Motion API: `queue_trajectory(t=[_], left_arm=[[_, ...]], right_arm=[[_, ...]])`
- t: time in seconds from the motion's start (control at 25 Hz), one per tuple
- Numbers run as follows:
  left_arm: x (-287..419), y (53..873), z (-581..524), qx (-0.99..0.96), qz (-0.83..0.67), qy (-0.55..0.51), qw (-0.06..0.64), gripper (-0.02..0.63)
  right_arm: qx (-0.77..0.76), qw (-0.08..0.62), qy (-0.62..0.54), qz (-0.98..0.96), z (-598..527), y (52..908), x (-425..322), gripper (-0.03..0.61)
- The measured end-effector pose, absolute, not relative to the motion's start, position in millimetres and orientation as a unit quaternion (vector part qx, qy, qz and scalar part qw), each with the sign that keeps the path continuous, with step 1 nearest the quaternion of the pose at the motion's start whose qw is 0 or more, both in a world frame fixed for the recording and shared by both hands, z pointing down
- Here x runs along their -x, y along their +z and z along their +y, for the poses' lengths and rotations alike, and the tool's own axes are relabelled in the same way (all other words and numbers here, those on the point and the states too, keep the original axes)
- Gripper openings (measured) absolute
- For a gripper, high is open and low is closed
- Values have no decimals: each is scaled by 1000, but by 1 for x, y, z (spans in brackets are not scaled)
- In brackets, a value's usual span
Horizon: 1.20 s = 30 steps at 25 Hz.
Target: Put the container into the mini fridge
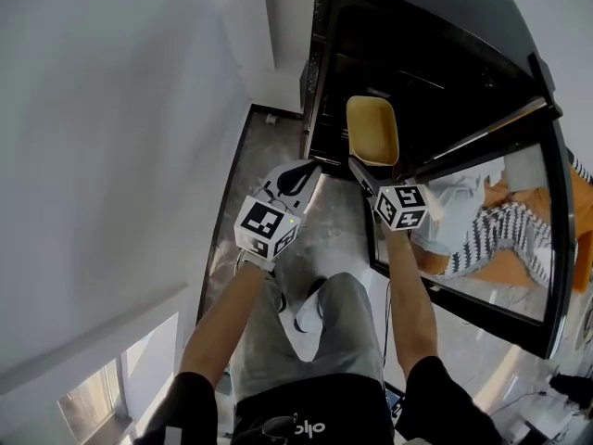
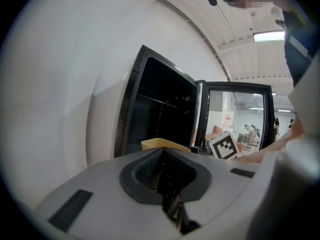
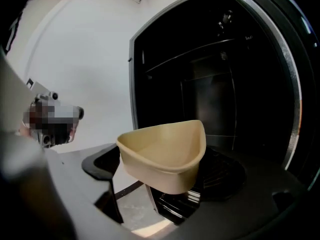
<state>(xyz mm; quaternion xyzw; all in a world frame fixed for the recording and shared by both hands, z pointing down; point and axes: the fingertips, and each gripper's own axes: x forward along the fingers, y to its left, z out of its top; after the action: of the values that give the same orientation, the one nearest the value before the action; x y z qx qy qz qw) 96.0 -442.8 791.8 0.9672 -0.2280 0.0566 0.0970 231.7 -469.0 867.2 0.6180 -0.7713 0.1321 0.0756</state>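
Right gripper [image 1: 369,171], jaws wide, clasps the tan container [image 1: 372,128] before the open mini fridge [image 1: 445,82]. Left gripper [image 2: 163,170]: jaws together, empty.

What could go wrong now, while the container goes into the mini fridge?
The right gripper holds the container by its near end only, so it may tip or slip out. It may also knock the front frame of the mini fridge going in. The open door stands close beside the right arm and might get bumped.
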Motion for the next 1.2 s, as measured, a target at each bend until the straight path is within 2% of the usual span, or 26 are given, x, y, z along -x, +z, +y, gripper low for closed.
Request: queue_trajectory(t=[0.44, 1.2], left_arm=[[-122, 834, -485, -977, -194, 42, 71, 6], [-118, 850, -510, -981, -179, 40, 70, 6]], right_arm=[[-667, 72, 110, -733, -537, 908, -271, 508], [-713, 82, 137, -682, -577, 938, -290, 509]])
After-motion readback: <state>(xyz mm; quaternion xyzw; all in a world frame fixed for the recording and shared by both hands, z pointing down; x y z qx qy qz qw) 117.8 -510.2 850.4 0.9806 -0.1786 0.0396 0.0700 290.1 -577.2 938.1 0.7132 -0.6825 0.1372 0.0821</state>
